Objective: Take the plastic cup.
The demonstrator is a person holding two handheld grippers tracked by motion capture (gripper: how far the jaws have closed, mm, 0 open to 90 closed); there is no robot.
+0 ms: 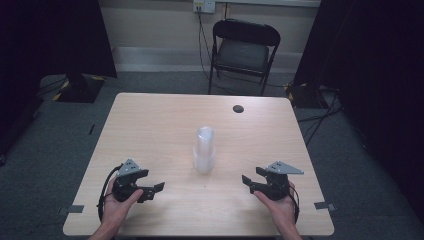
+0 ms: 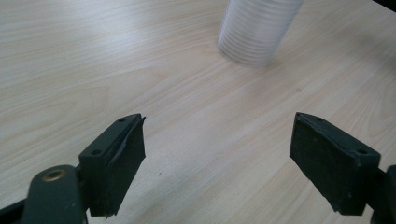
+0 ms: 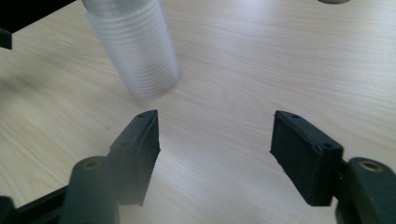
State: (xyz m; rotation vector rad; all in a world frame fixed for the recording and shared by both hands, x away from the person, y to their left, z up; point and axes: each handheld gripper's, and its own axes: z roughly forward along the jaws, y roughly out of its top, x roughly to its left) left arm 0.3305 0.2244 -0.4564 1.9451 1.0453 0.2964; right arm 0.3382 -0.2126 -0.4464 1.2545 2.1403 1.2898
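Note:
A stack of clear ribbed plastic cups stands upright near the middle of the light wooden table. My left gripper rests low at the front left, held in a hand, jaws wide apart and empty, pointing toward the stack. My right gripper mirrors it at the front right, open and empty. In the left gripper view the cup stack rises ahead and right of the open gripper. In the right gripper view the cup stack leans at the upper left beyond the open gripper.
A small dark round disc lies on the far right part of the table. A black folding chair stands behind the table. Tape marks sit at the front corners. Dark curtains flank both sides.

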